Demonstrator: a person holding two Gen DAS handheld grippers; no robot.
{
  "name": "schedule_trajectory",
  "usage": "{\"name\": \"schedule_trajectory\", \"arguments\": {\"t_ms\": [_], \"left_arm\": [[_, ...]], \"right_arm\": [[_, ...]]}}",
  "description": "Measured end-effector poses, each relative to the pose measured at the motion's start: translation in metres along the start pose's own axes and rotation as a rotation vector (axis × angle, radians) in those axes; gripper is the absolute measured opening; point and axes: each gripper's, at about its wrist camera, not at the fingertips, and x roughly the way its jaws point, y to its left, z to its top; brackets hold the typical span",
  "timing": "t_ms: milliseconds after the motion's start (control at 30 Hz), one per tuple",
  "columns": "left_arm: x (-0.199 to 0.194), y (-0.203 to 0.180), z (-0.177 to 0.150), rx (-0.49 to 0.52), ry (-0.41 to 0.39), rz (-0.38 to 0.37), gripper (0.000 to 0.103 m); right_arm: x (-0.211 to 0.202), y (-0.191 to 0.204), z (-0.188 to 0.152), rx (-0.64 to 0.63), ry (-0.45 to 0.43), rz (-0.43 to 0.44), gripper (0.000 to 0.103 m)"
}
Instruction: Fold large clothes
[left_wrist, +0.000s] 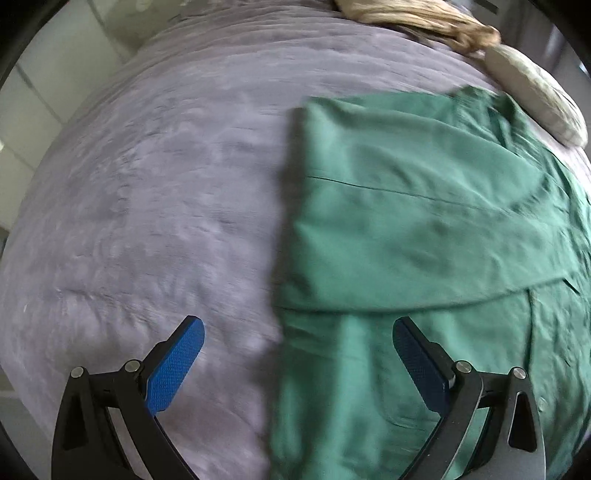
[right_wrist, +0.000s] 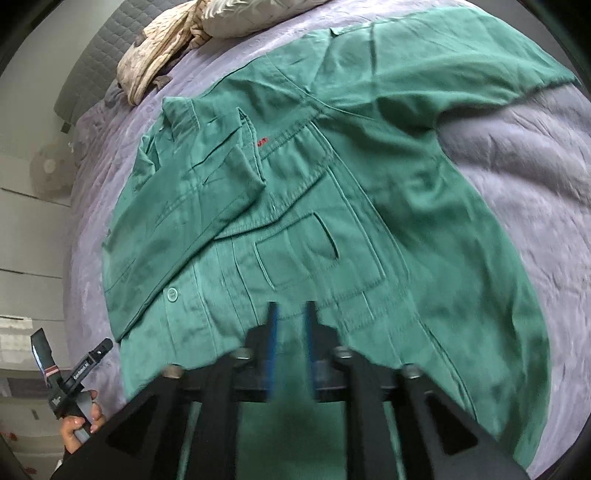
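Note:
A large green button shirt (right_wrist: 332, 206) lies spread on a lilac bedspread (right_wrist: 535, 166), chest pocket up. Its left side and sleeve are folded in across the front, while the other sleeve stretches toward the far right. My right gripper (right_wrist: 291, 314) hovers over the shirt's lower front below the pocket. Its blue pads stand a narrow gap apart, blurred, with nothing pinched between them. In the left wrist view the green shirt (left_wrist: 424, 221) fills the right half. My left gripper (left_wrist: 297, 332) is wide open above the shirt's folded left edge, one pad over the bedspread (left_wrist: 147, 184) and one over cloth.
A beige crumpled blanket (right_wrist: 155, 55) and a pale pillow (right_wrist: 251, 18) lie at the head of the bed, the pillow (left_wrist: 539, 99) also showing at the left view's top right. A hand (right_wrist: 79, 424) grips a handle at the bed's left edge. Pale floor (left_wrist: 33, 110) lies beyond.

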Motion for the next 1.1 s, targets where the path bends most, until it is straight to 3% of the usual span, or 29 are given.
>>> {"name": "schedule_trajectory", "arguments": {"t_ms": [33, 100, 267, 433, 600, 667, 867, 1000, 1067, 1100], "left_arm": [[-0.002, -0.007, 0.001, 0.011, 0.005, -0.007, 0.102], [-0.007, -0.024, 0.000, 0.034, 0.008, -0.018, 0.102], [-0.019, -0.059, 0.001, 0.068, 0.011, -0.044, 0.102], [-0.026, -0.091, -0.003, 0.114, 0.012, -0.035, 0.102], [-0.025, -0.123, -0.003, 0.165, 0.025, -0.053, 0.102], [-0.024, -0.138, -0.005, 0.186, 0.035, -0.066, 0.102], [-0.028, -0.186, -0.003, 0.248, 0.029, -0.070, 0.102], [-0.025, -0.215, -0.004, 0.296, 0.066, -0.102, 0.102], [-0.027, -0.229, -0.005, 0.316, 0.069, -0.118, 0.102], [-0.028, -0.235, -0.005, 0.322, 0.067, -0.129, 0.102]], "right_arm": [[-0.002, -0.001, -0.002, 0.008, 0.000, 0.004, 0.050], [-0.006, -0.004, -0.004, 0.016, -0.009, 0.009, 0.058], [-0.013, -0.012, -0.001, 0.032, -0.003, 0.025, 0.059], [-0.028, -0.026, 0.009, 0.047, -0.025, 0.046, 0.070], [-0.039, -0.046, 0.019, 0.079, -0.042, 0.065, 0.074], [-0.042, -0.056, 0.023, 0.096, -0.045, 0.079, 0.083], [-0.052, -0.085, 0.038, 0.133, -0.064, 0.125, 0.083], [-0.061, -0.103, 0.051, 0.132, -0.085, 0.141, 0.084], [-0.066, -0.116, 0.059, 0.151, -0.102, 0.164, 0.089], [-0.069, -0.125, 0.063, 0.167, -0.112, 0.180, 0.102]]}}
